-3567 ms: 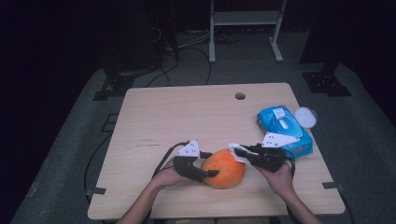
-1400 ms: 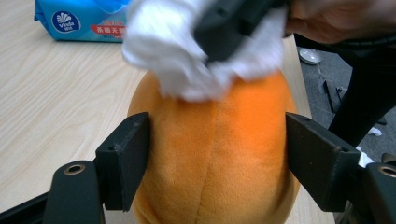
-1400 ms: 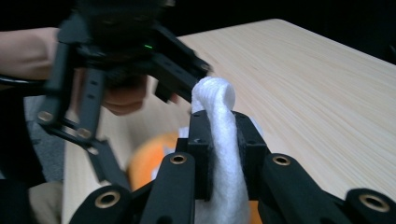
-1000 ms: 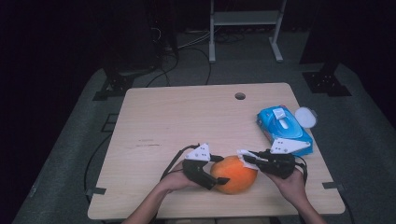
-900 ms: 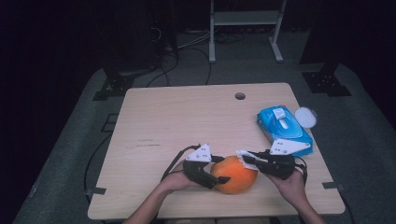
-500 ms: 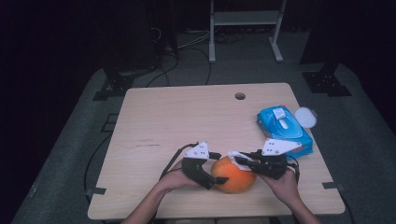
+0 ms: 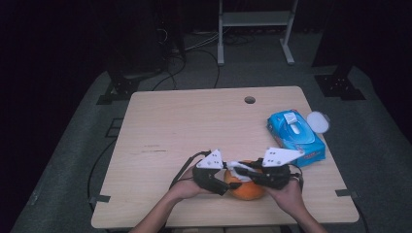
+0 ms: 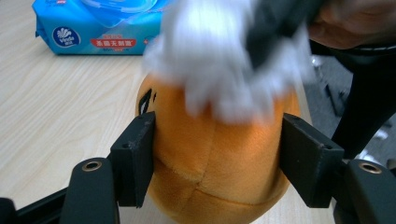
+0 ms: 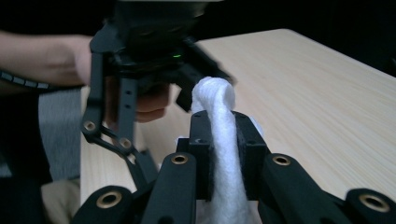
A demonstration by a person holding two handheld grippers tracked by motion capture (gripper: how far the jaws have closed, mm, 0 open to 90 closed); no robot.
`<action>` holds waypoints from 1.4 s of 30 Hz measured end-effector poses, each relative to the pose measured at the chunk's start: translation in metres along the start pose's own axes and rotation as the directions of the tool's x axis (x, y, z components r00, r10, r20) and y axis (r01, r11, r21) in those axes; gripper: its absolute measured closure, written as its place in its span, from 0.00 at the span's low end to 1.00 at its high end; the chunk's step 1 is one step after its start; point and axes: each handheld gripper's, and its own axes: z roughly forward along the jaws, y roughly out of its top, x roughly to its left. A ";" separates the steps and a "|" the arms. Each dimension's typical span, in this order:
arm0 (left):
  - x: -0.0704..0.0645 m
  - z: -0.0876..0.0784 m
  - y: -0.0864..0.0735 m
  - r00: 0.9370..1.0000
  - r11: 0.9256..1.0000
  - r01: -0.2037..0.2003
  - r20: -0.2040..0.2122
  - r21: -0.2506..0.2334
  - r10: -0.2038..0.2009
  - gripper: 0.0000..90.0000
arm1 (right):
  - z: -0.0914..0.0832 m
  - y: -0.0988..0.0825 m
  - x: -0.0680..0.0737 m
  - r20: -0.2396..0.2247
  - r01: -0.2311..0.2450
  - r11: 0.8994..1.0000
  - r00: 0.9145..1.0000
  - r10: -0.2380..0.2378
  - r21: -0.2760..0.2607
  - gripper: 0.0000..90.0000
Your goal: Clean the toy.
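Note:
An orange plush ball (image 7: 247, 187) with a dark face mark sits on the wooden table (image 7: 194, 126) near its front edge. My left gripper (image 7: 224, 183) is shut on the plush ball (image 8: 219, 158), one jaw on each side. My right gripper (image 7: 239, 171) is shut on a white wipe (image 9: 219, 140) and holds it on top of the ball. In the left gripper view the white wipe (image 8: 224, 60) is blurred across the ball's upper part. The left gripper (image 9: 140, 60) faces me in the right gripper view.
A blue pack of wet wipes (image 7: 295, 136) lies at the table's right edge, with a white round lid (image 7: 317, 121) beside it. A cable hole (image 7: 249, 100) sits near the far edge. A white rack stands on the floor beyond.
The right gripper with the wipe has shifted left over the ball's top, and has moved back and forth across it. The left gripper keeps its hold on the ball.

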 end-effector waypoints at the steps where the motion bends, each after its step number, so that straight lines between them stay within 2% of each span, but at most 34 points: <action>1: 0.001 -0.001 -0.002 1.000 1.000 0.012 0.005 -0.003 -0.011 0.37 | 0.003 0.001 0.001 0.011 0.019 1.000 1.000 -0.019 0.012 0.88; 3: 0.002 -0.002 -0.004 1.000 1.000 0.015 0.008 -0.001 -0.015 0.37 | 0.002 0.000 -0.004 0.019 0.000 1.000 1.000 0.000 0.014 0.88; 8: 0.011 -0.007 -0.013 0.999 0.999 0.046 0.021 0.015 -0.046 0.35 | -0.016 -0.014 -0.030 0.094 -0.071 0.997 0.993 0.071 -0.001 0.89; 12: 0.014 -0.008 -0.017 0.998 0.998 0.057 0.028 0.018 -0.057 0.35 | -0.034 -0.035 -0.047 0.142 -0.152 0.988 0.978 0.152 -0.007 0.89; 16: 0.014 -0.007 -0.016 0.998 0.998 0.056 0.036 0.007 -0.057 0.35 | -0.048 -0.054 -0.056 0.148 -0.230 0.973 0.961 0.232 -0.029 0.89; 20: 0.014 -0.007 -0.016 0.998 0.998 0.056 0.036 0.018 -0.057 0.35 | -0.050 -0.054 -0.054 0.150 -0.226 0.974 0.962 0.227 -0.027 0.88; 21: 0.015 -0.008 -0.017 0.997 0.997 0.068 0.033 0.022 -0.068 0.35 | -0.050 -0.053 -0.052 0.146 -0.227 0.974 0.962 0.229 -0.031 0.88; 28: 0.020 -0.010 -0.022 0.994 0.995 0.099 0.034 0.023 -0.100 0.35 | -0.047 -0.043 -0.042 0.104 -0.195 0.979 0.974 0.200 -0.055 0.88; 37: 0.019 -0.008 -0.021 0.995 0.996 0.089 0.045 0.004 -0.090 0.35 | -0.059 -0.060 -0.047 0.117 -0.249 0.967 0.960 0.254 -0.057 0.88; 40: 0.019 -0.008 -0.021 0.995 0.996 0.094 0.043 -0.001 -0.094 0.35 | -0.057 -0.057 -0.043 0.110 -0.238 0.969 0.964 0.244 -0.059 0.88; 42: 0.018 -0.007 -0.020 0.995 0.996 0.091 0.040 -0.002 -0.091 0.35 | -0.051 -0.050 -0.039 0.091 -0.224 0.972 0.969 0.230 -0.063 0.88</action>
